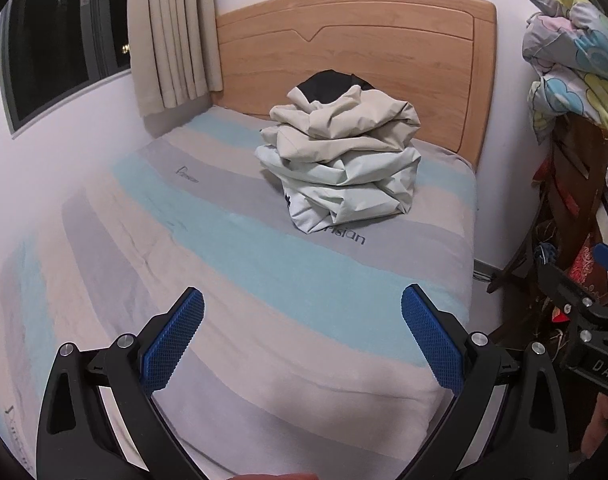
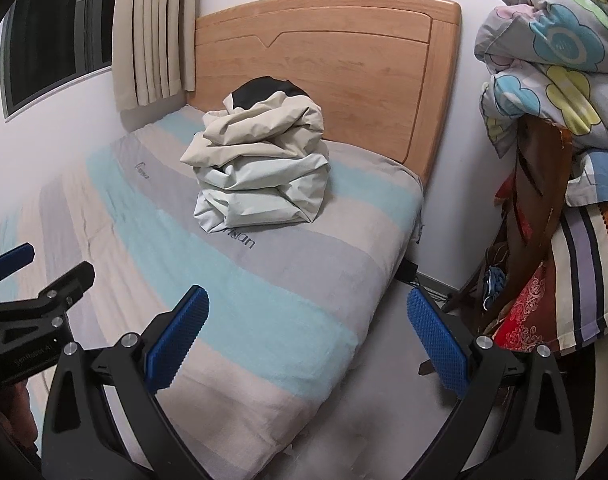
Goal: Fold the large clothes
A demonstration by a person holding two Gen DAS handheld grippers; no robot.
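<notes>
Clothes pile (image 1: pixel 339 160) is sitting on the bed (image 1: pixel 240 280) at the far end, just in front of the wooden headboard (image 1: pixel 355 52). It's a crumpled stack: beige garment (image 1: pixel 343 120) on top, pale grey-white one (image 1: pixel 351 184) underneath, w/ a black piece (image 1: pixel 329 84) peeking out at the far top. The pile is partly covering dark lettering on the striped sheet.

Left gripper (image 1: pixel 302 336) is hovering over the near end of the bed, blue pads (image 1: pixel 172 344) spread wide, nothing between them, well apart from the pile. Right gripper (image 2: pixel 307 340) is hanging over the bed's near right edge, pads likewise spread & empty; it's also showing at the right edge of the left view.

Beige curtain (image 1: pixel 172 32) & dark window (image 1: pixel 64 32) are sitting far left. Flower-print quilt (image 2: pixel 551 56) is lying heaped on a stack of bedding at right, beside the bed.
</notes>
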